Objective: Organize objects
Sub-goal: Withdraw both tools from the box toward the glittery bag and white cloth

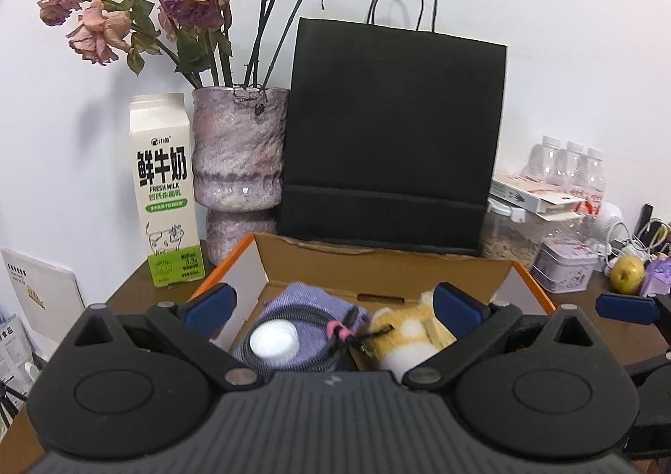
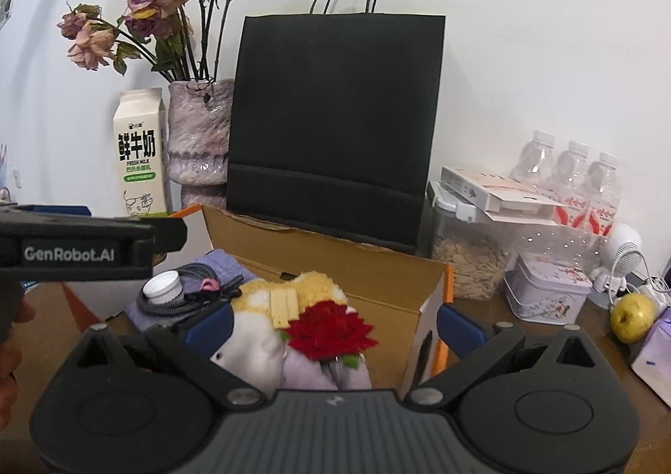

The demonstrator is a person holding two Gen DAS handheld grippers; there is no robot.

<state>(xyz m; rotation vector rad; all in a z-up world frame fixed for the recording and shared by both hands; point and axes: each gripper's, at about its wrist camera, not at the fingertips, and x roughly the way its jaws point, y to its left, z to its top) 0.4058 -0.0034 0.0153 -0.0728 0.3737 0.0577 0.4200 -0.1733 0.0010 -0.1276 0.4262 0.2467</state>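
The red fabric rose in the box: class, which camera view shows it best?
The right wrist view: the red rose lies unobstructed on the plush items in the cardboard box. The left wrist view does not show it at all.

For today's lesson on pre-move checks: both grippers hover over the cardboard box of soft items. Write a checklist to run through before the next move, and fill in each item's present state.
1. Left gripper open and empty: ok.
2. Right gripper open and empty: ok; its fingers straddle the plush toy without closing.
3. Cardboard box open on top: ok.
4. White bottle cap resting on the purple pouch: ok.
5. Room left in the box: cannot tell; the grippers hide its near part.
6. Black paper bag upright behind the box: ok.
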